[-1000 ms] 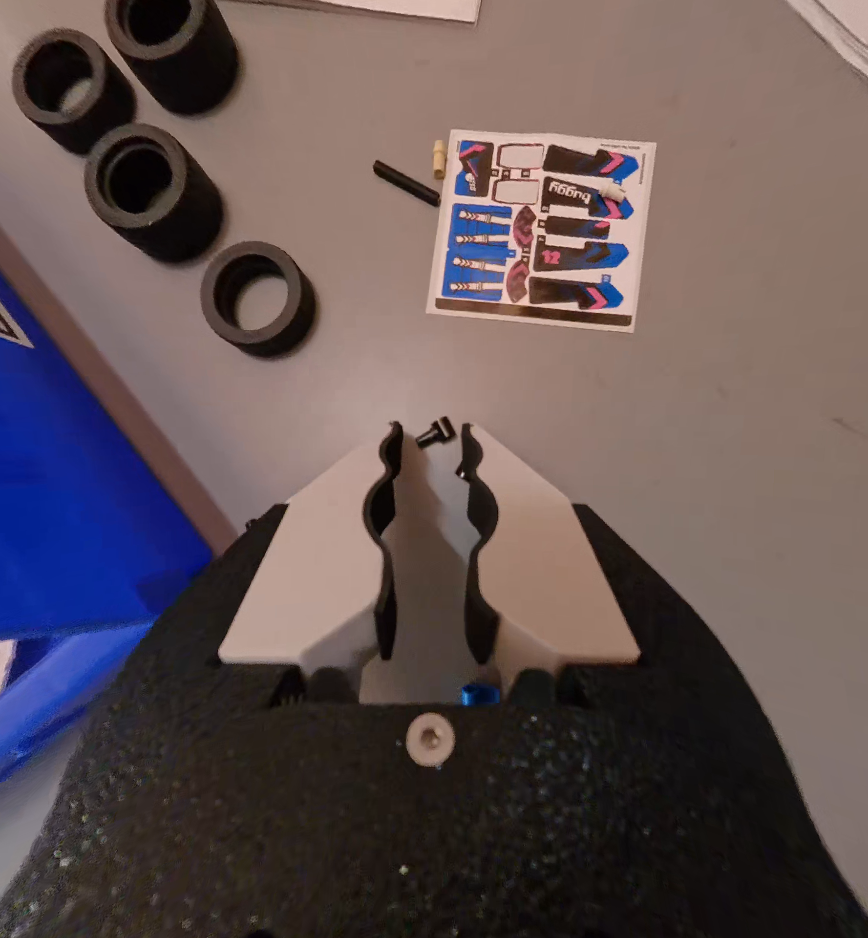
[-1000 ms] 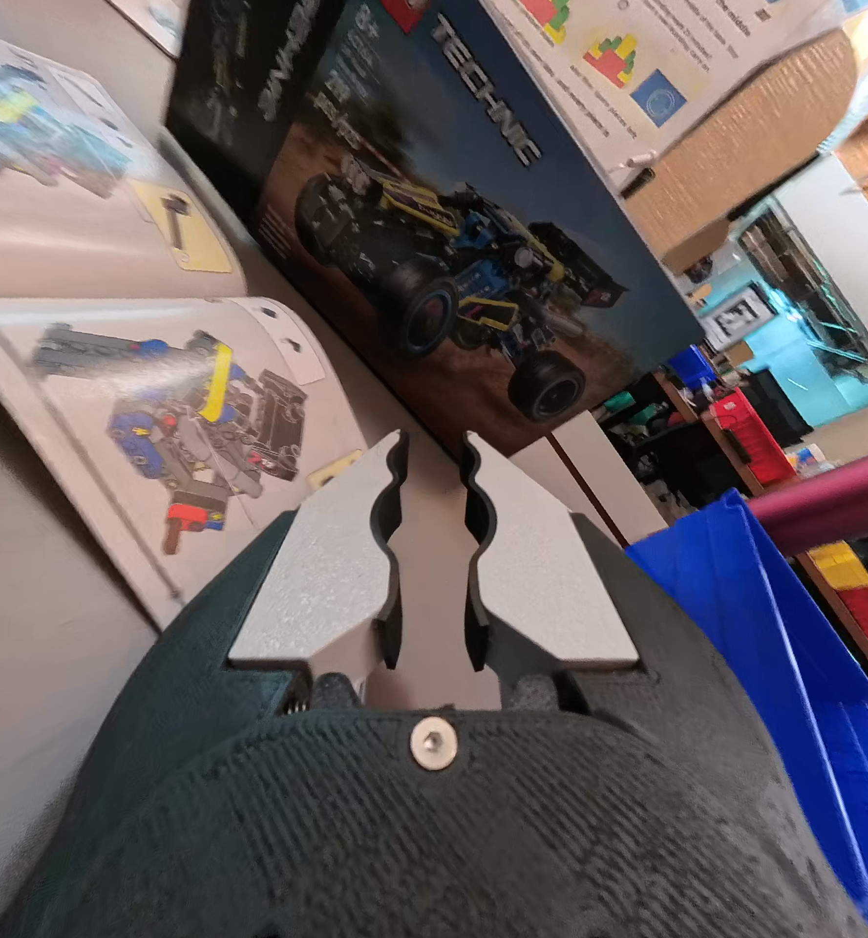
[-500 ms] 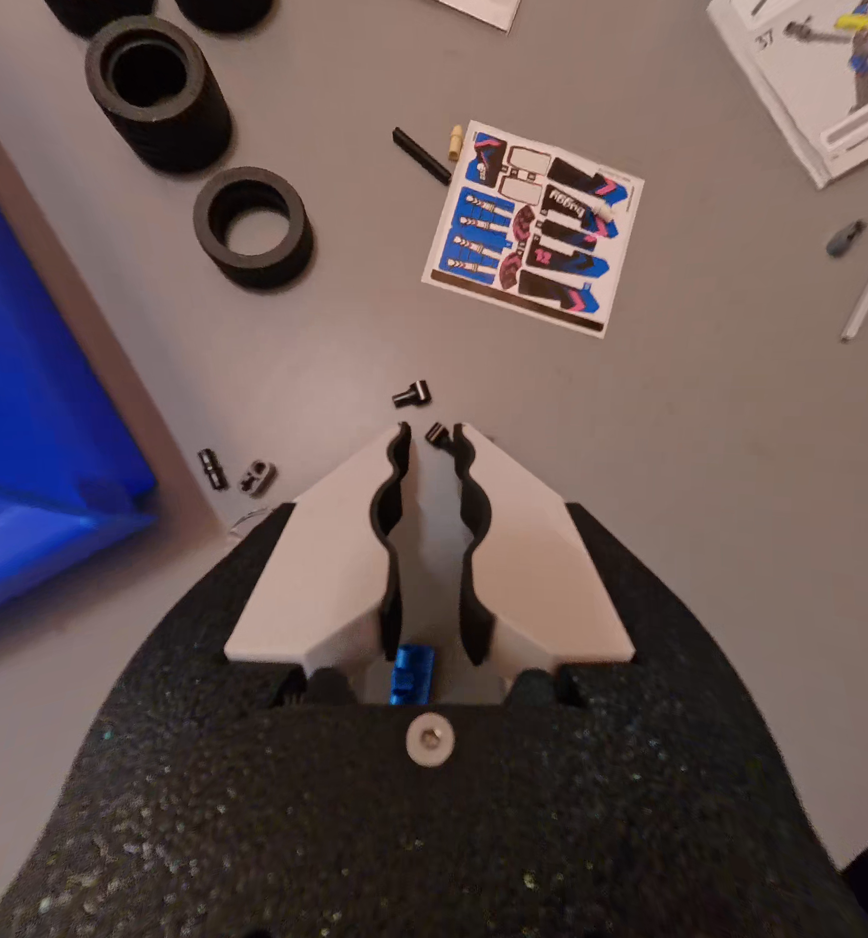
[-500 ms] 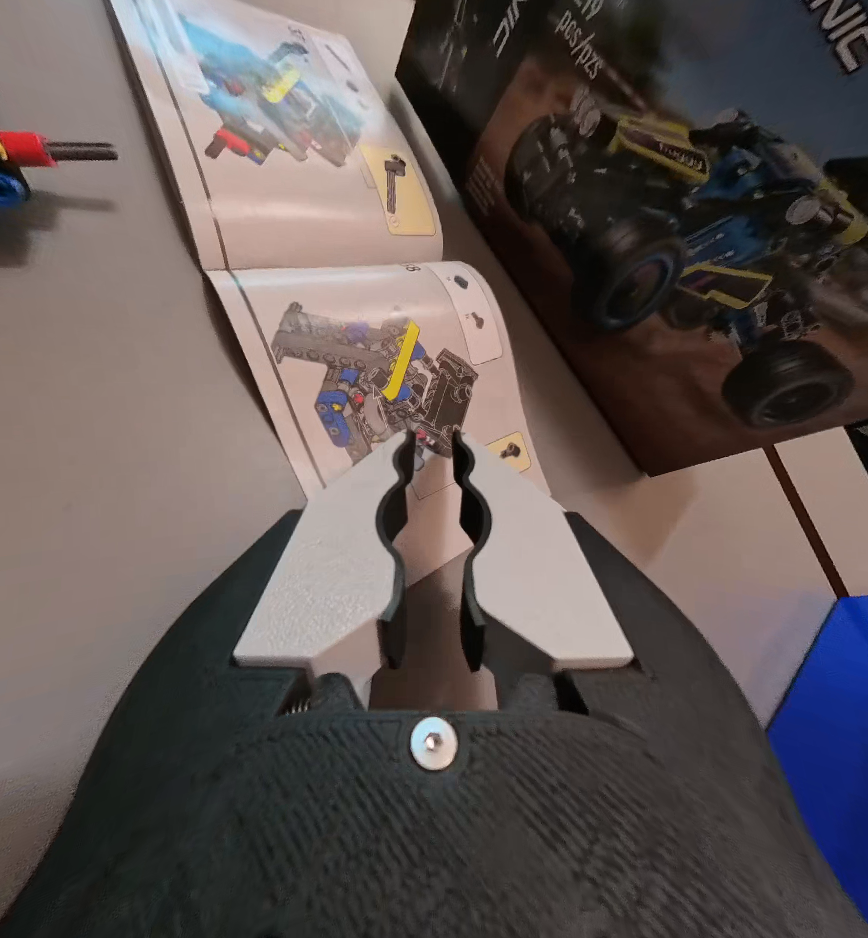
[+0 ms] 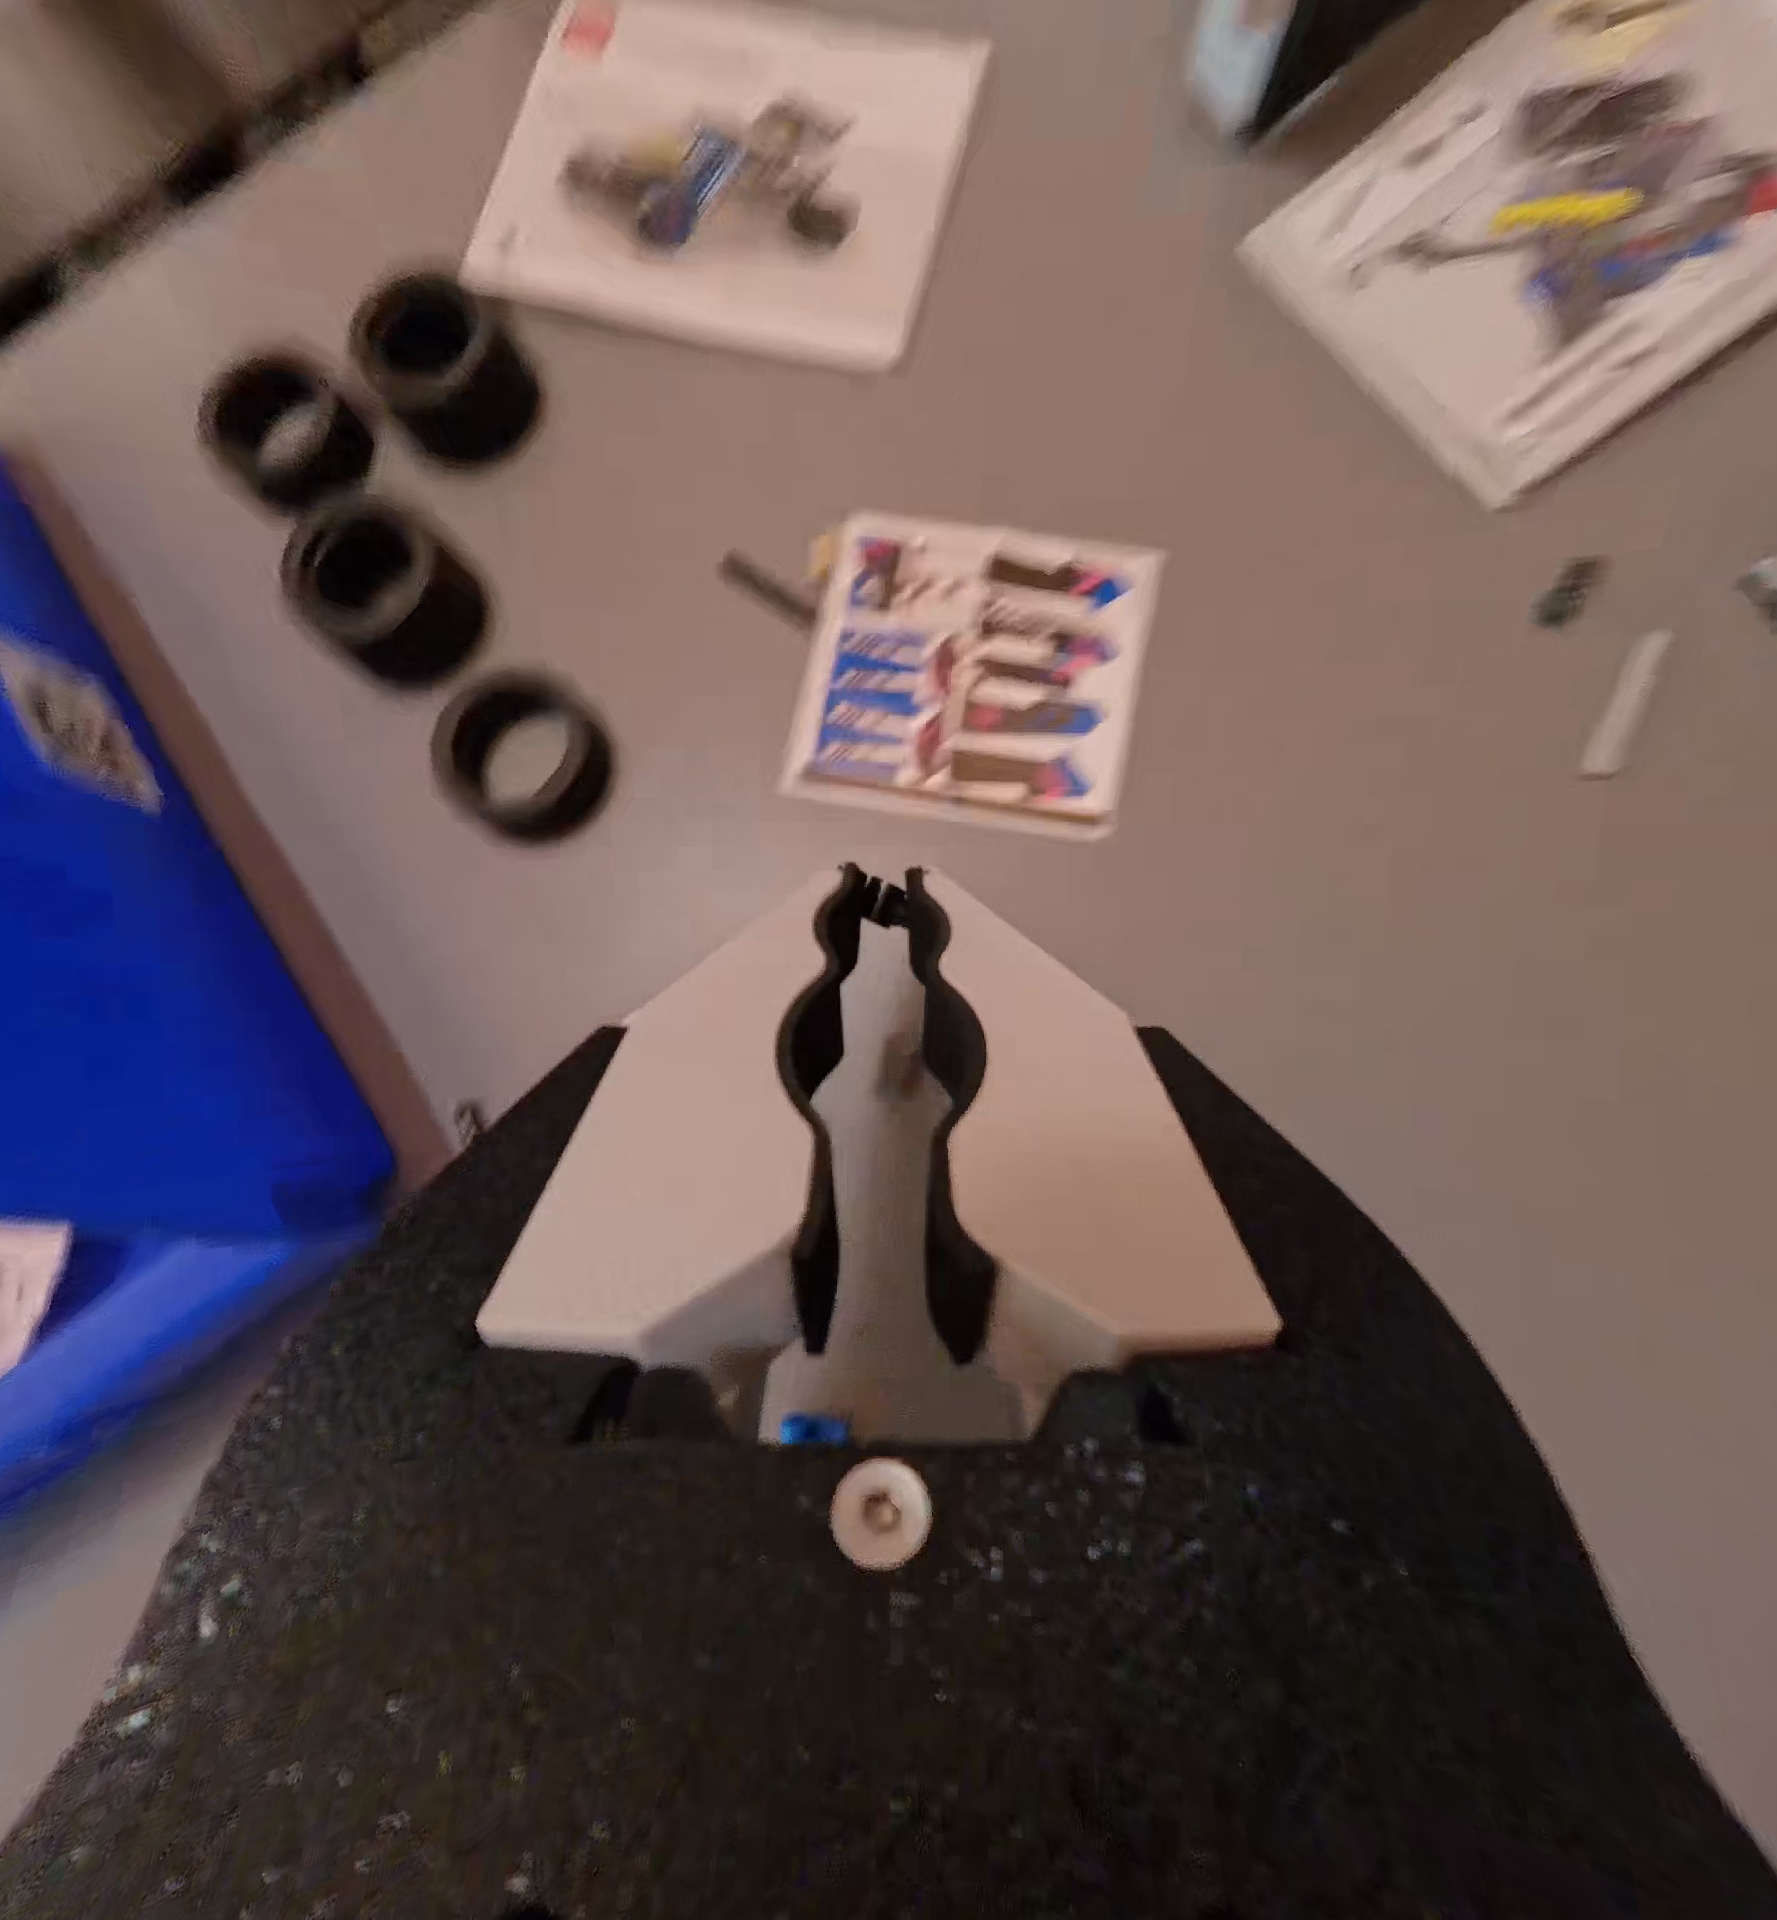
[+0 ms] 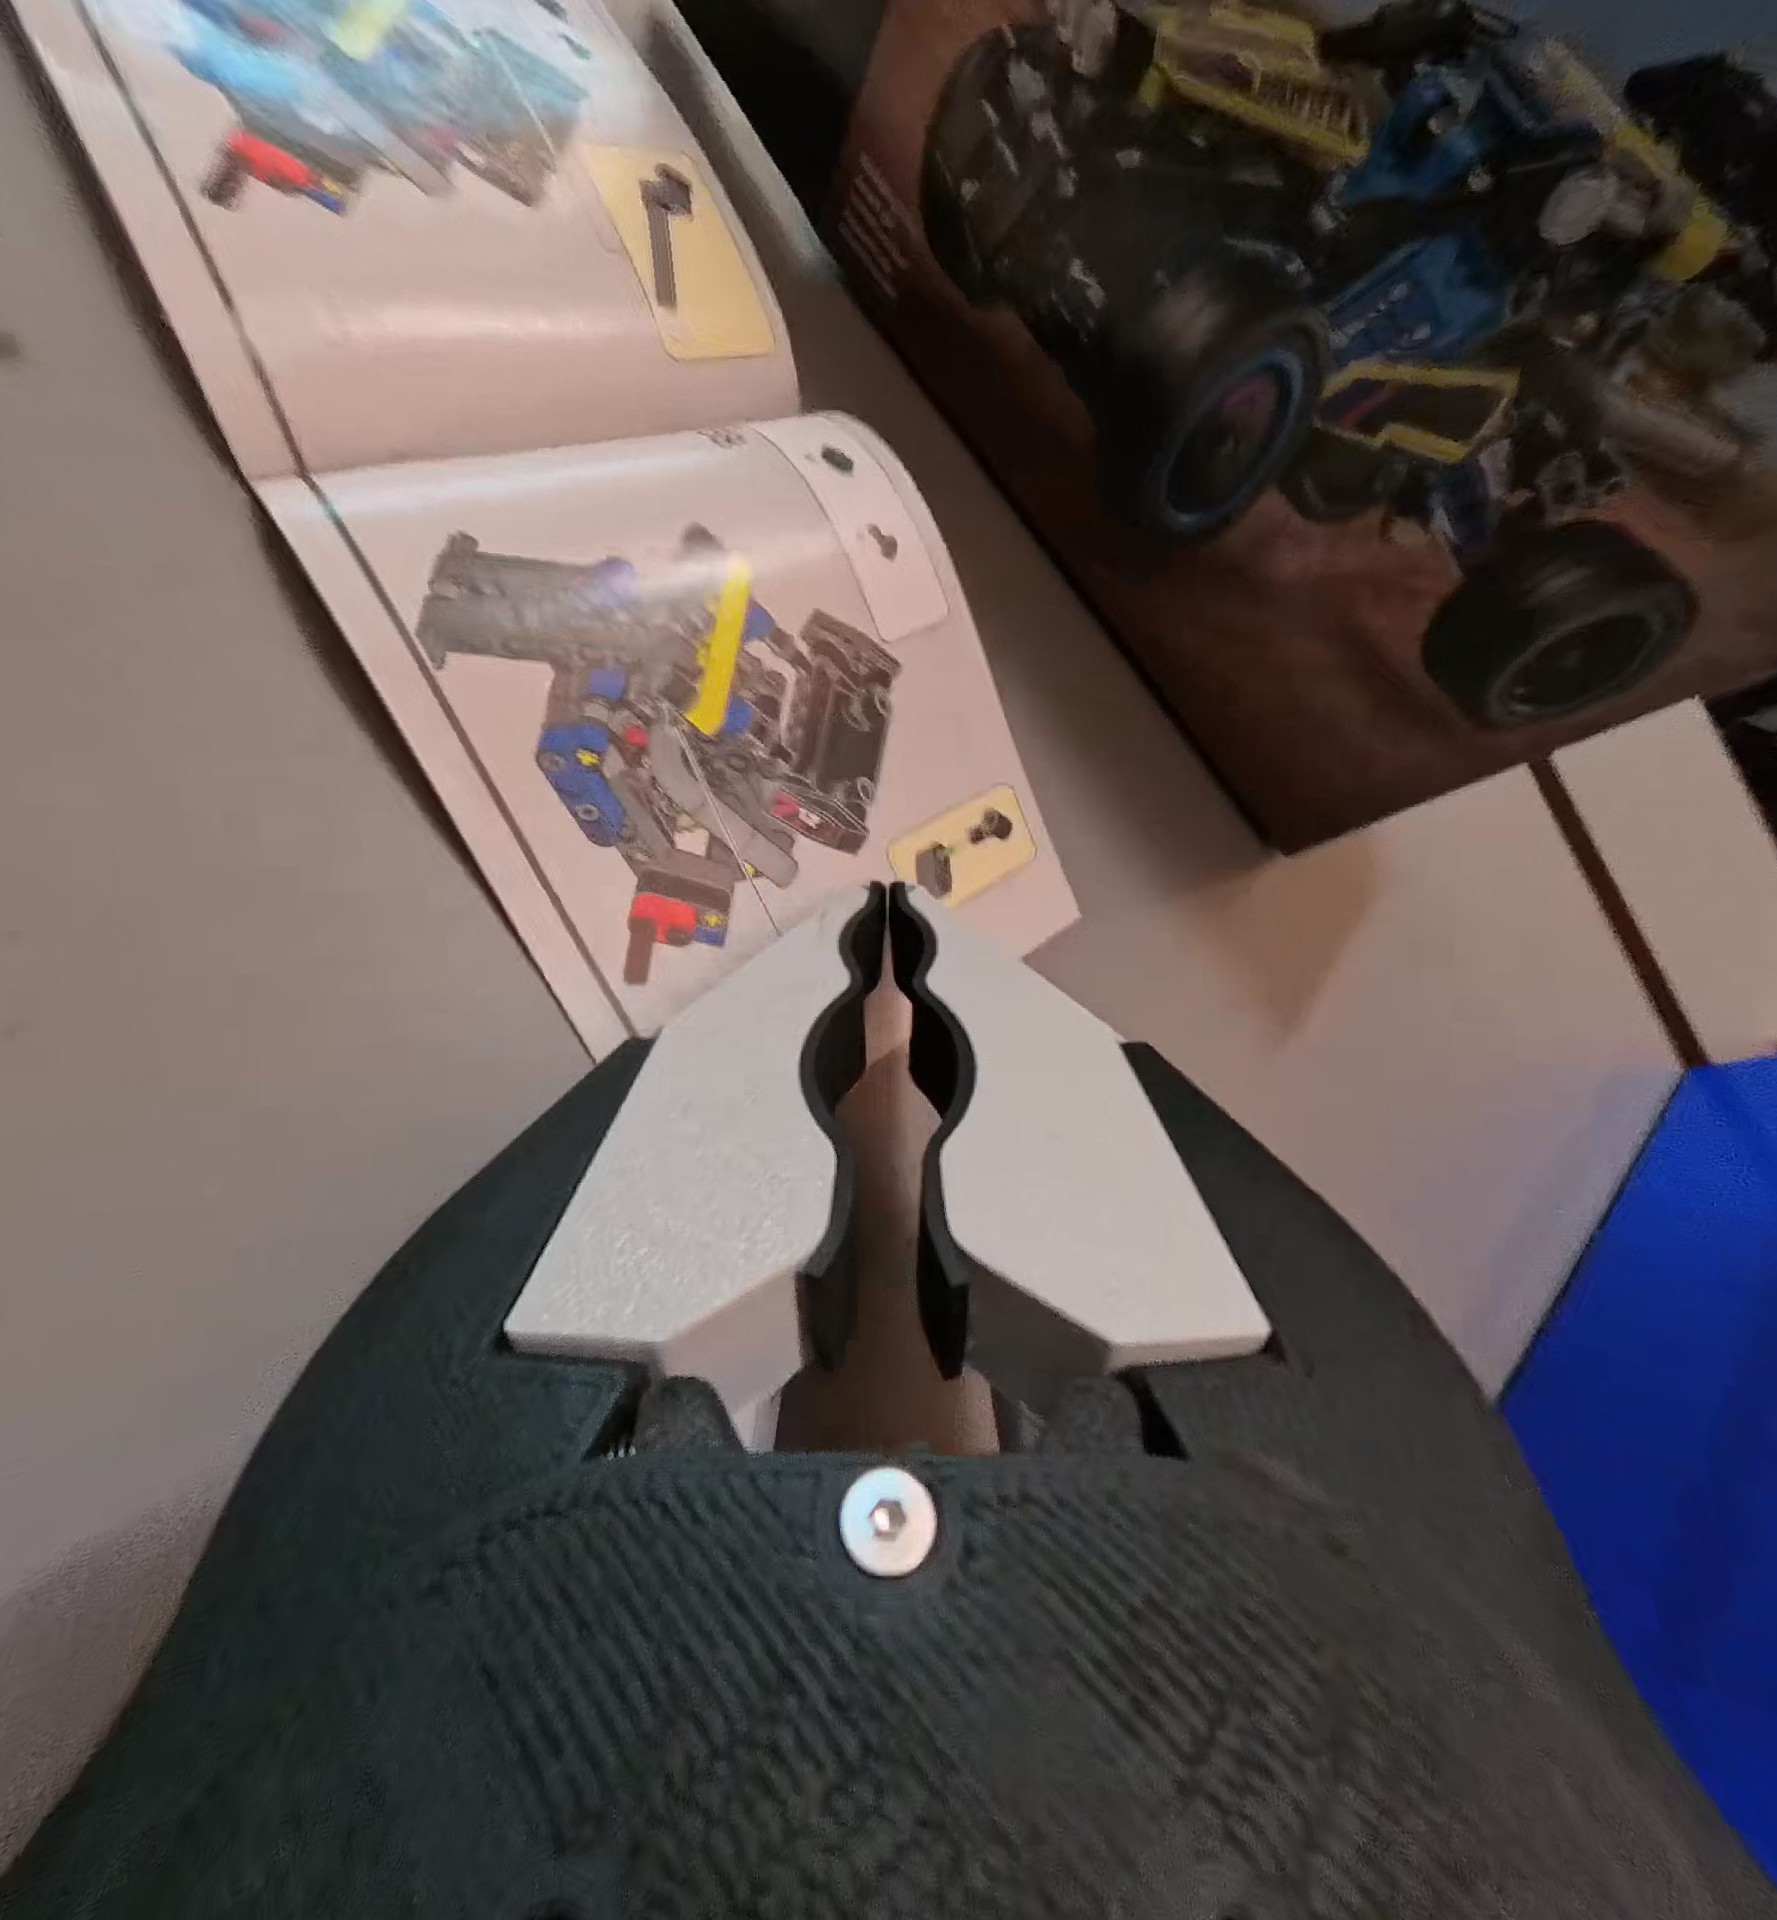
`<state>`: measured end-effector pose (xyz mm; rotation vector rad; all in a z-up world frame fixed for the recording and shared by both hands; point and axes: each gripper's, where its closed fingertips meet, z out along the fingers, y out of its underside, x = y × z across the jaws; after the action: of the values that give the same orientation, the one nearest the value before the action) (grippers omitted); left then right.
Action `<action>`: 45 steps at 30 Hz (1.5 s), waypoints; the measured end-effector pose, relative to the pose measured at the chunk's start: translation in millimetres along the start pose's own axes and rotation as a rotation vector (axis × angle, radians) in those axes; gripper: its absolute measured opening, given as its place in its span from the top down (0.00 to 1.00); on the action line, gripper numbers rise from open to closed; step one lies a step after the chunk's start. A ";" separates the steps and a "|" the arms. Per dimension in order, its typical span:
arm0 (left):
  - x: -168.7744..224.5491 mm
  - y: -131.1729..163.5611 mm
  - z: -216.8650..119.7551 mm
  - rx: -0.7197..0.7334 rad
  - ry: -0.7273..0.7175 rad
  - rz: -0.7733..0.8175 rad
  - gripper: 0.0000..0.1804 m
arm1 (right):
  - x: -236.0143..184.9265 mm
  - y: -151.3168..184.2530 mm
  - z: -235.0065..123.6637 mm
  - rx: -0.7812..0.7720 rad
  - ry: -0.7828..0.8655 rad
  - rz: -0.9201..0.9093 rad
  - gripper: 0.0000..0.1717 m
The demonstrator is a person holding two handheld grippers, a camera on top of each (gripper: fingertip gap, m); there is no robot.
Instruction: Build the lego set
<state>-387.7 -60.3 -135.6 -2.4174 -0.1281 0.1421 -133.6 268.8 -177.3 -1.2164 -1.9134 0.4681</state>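
My left gripper (image 5: 882, 900) is shut on a small black pin (image 5: 880, 908) at its fingertips and holds it above the grey table (image 5: 1383, 935). A sticker sheet (image 5: 972, 675) lies just beyond it. Several black tyres (image 5: 520, 753) lie to the far left. My right gripper (image 6: 887, 902) is shut with nothing between its pads. It hovers over the near corner of an open instruction booklet (image 6: 655, 675).
A blue bin (image 5: 63, 883) stands at the left in the left wrist view. Two booklets (image 5: 728, 177) lie at the back, small loose parts (image 5: 1622, 701) at the right. In the right wrist view, a toy car box (image 6: 1331, 364) stands behind the booklet and a blue bin (image 6: 1694, 1351) is at right. Spacing between my two grippers at the tips: around 40 cm.
My left gripper closed on the small black pin and rose from the table. My right gripper closed on air while swinging down over the booklet.
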 end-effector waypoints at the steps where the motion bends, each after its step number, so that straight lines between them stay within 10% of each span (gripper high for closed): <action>1: 17.0 -11.8 -1.8 0.029 0.033 0.048 0.97 | -3.0 -10.8 -2.5 0.060 -0.012 -0.007 1.00; 7: 157.3 -25.5 33.9 0.052 0.414 0.190 0.97 | -39.8 -39.9 7.9 0.147 -0.148 -0.055 1.00; 13: 208.7 -17.6 49.6 0.042 0.511 0.221 0.97 | -40.5 -29.9 12.7 0.067 -0.131 -0.142 1.00; 28: 206.9 -20.7 34.1 0.120 0.388 0.230 0.92 | -7.1 -36.4 -20.6 0.148 0.013 -0.124 0.90; 35: 151.5 0.6 14.5 0.032 0.233 0.270 0.93 | -103.7 -104.4 -96.2 0.481 -0.457 0.077 0.87; 45: 150.0 -22.4 50.8 0.030 0.355 0.298 0.92 | -206.0 -77.9 -93.0 0.148 -0.409 0.009 0.88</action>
<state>-247.5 9.1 -169.0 -2.3770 0.3937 -0.1511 -61.5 41.8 -157.3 -1.0930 -2.1653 0.9030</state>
